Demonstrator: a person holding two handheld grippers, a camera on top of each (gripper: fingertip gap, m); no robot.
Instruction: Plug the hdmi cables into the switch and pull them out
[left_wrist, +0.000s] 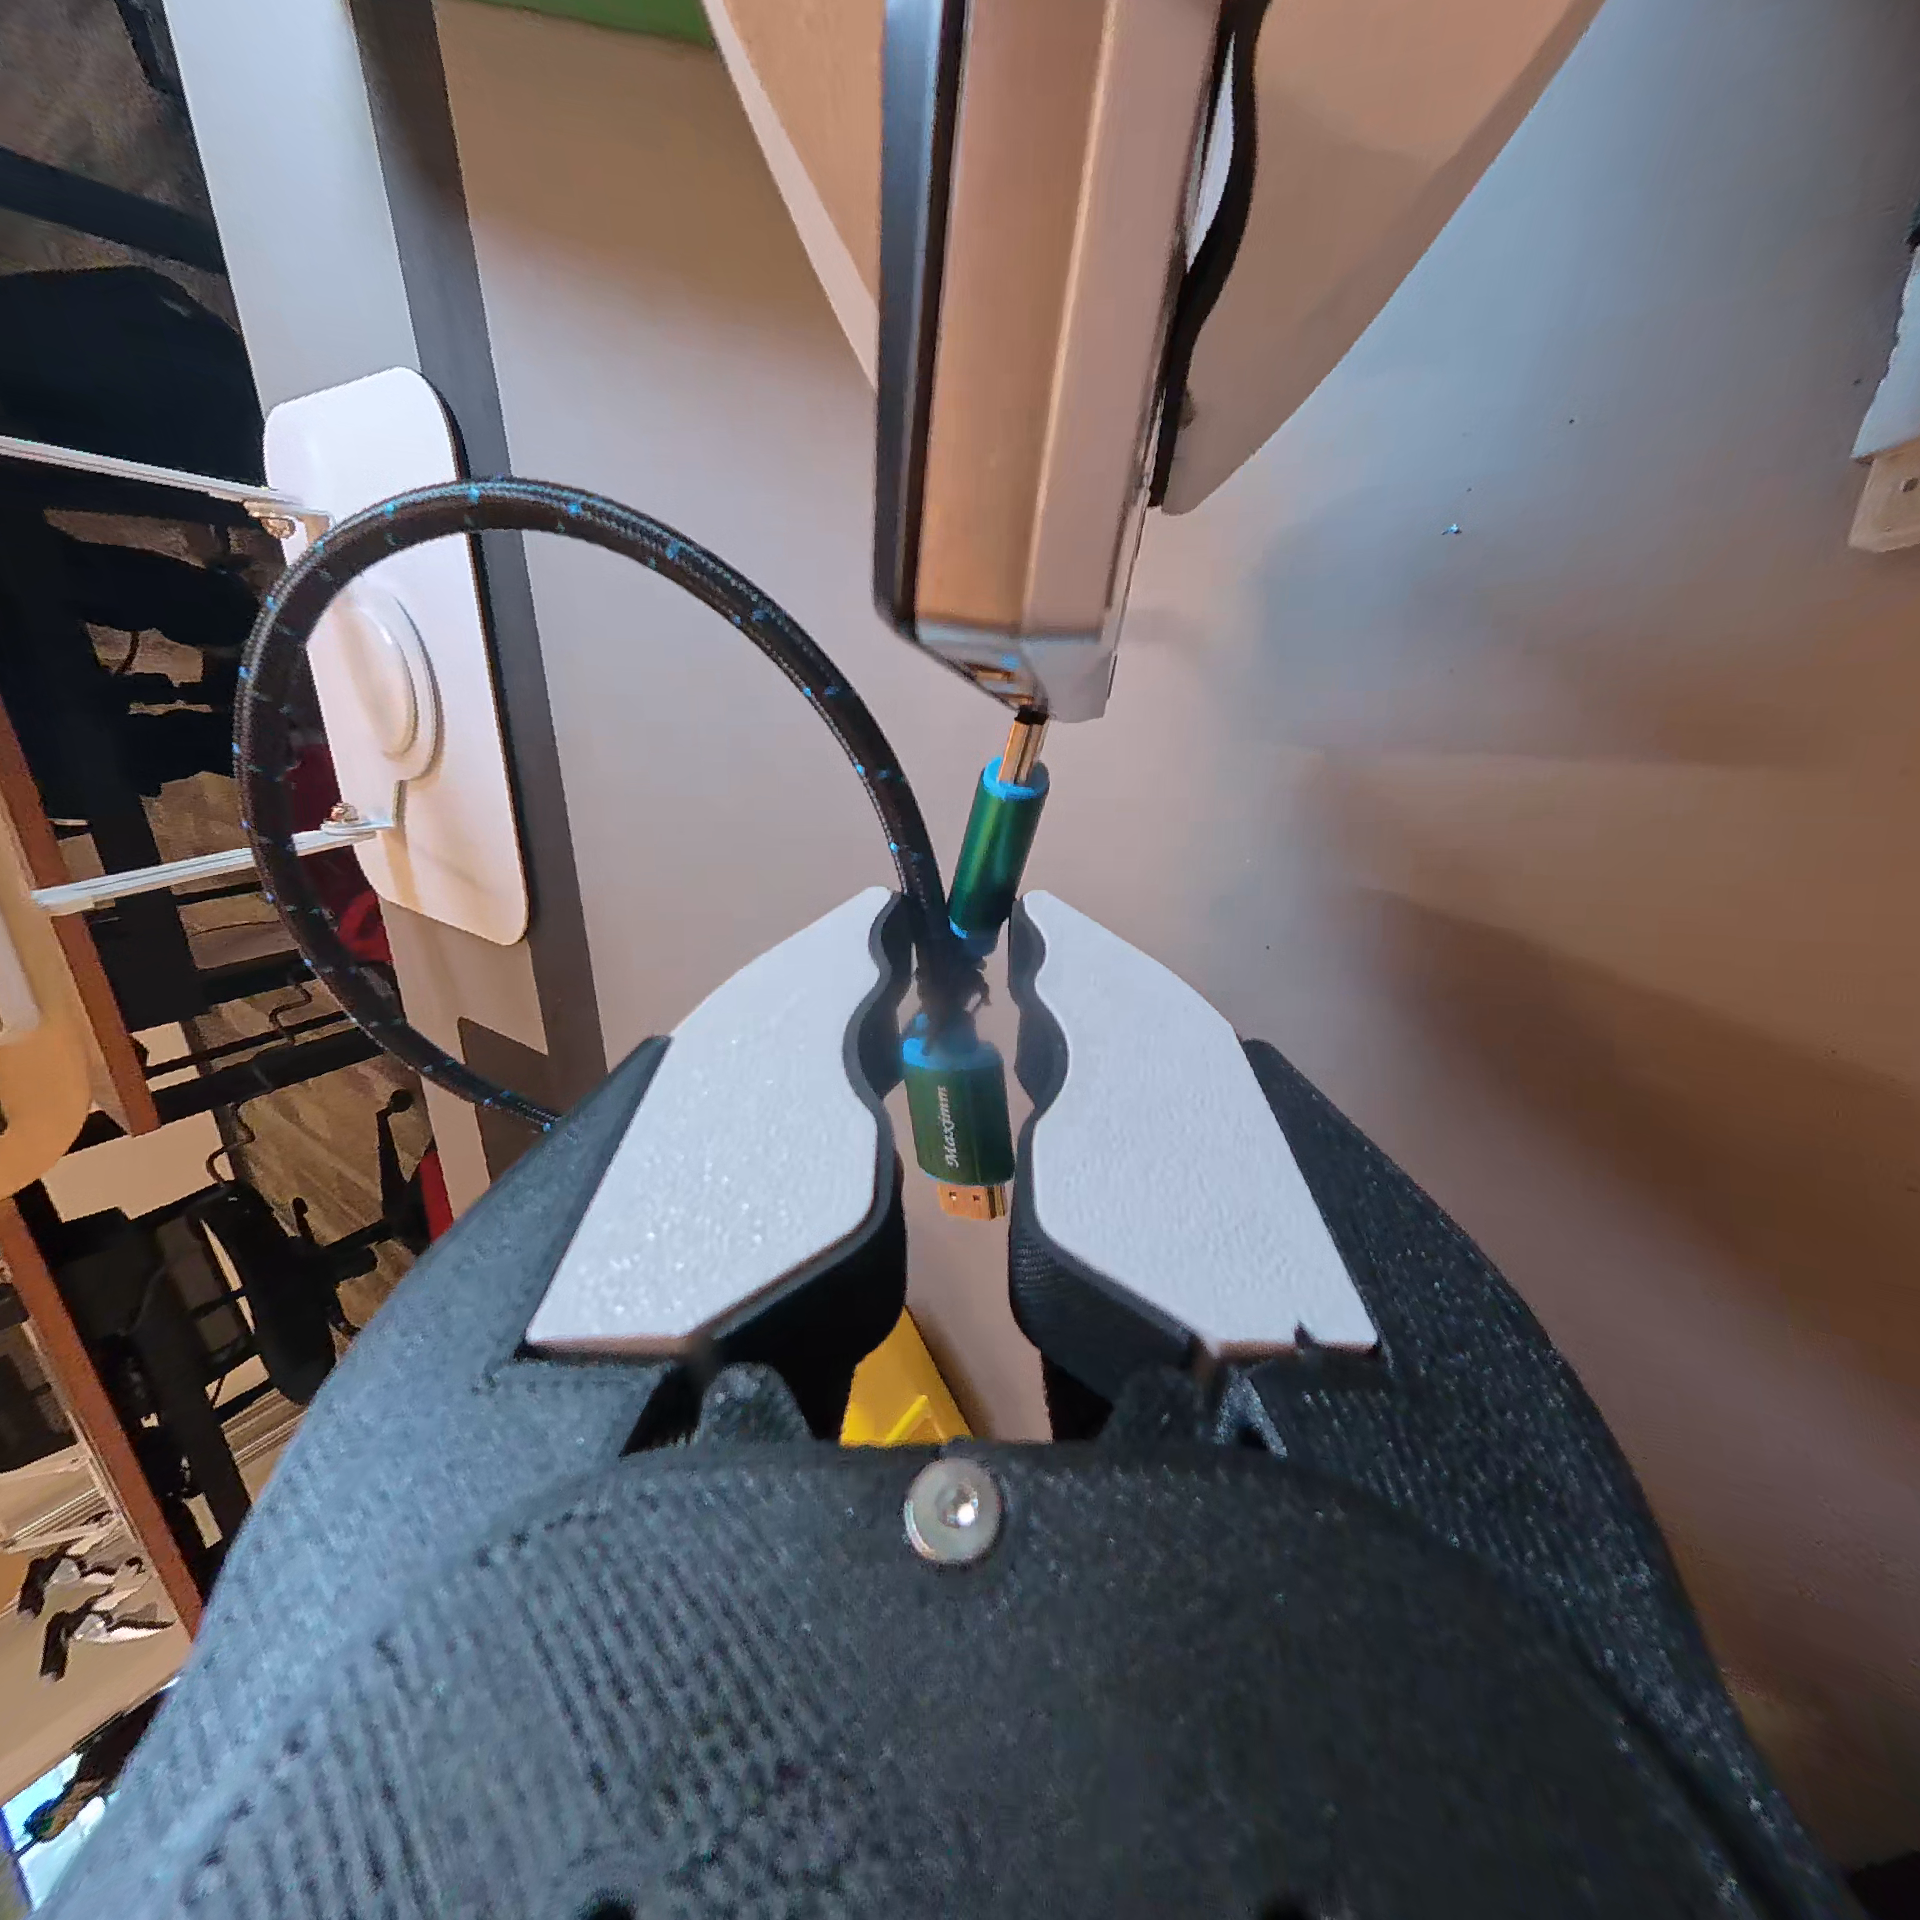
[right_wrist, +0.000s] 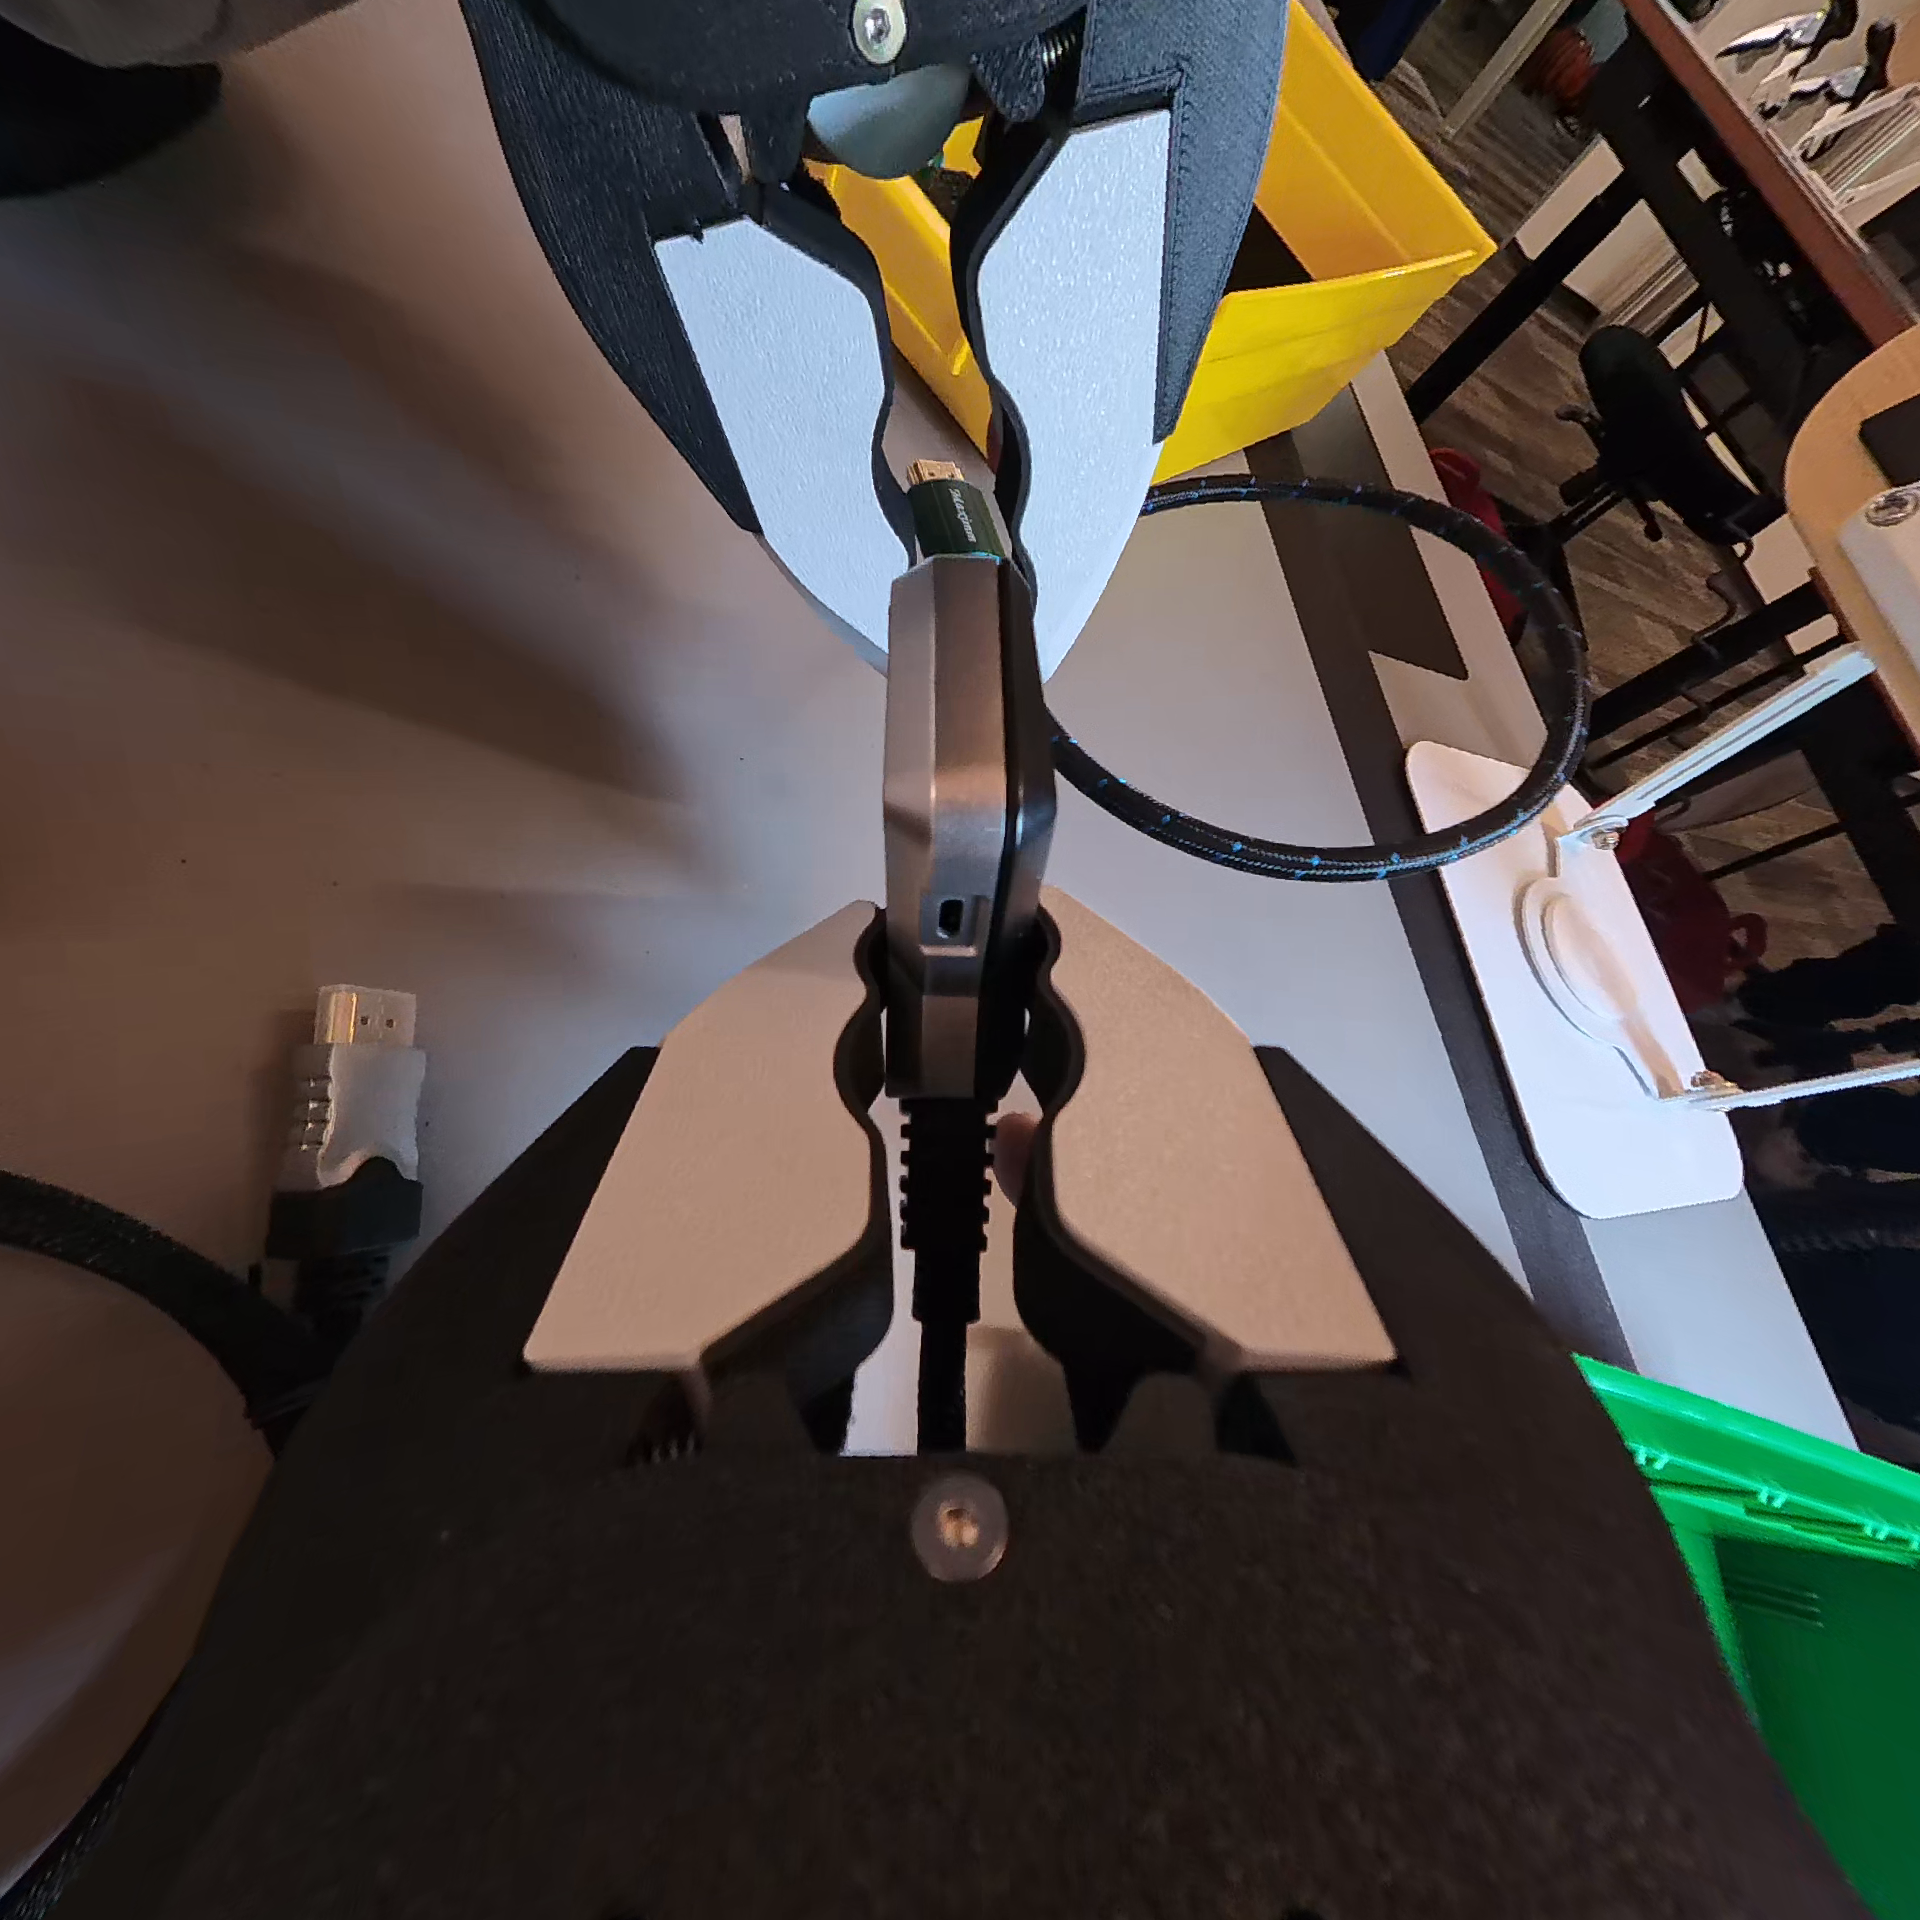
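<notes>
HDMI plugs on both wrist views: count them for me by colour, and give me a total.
Green plugs: 2
Silver-white plug: 1
Total: 3

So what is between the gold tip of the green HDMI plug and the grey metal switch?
Nothing: in the left wrist view the gold tip sits just at the grey metal switch, with no object between.
</notes>
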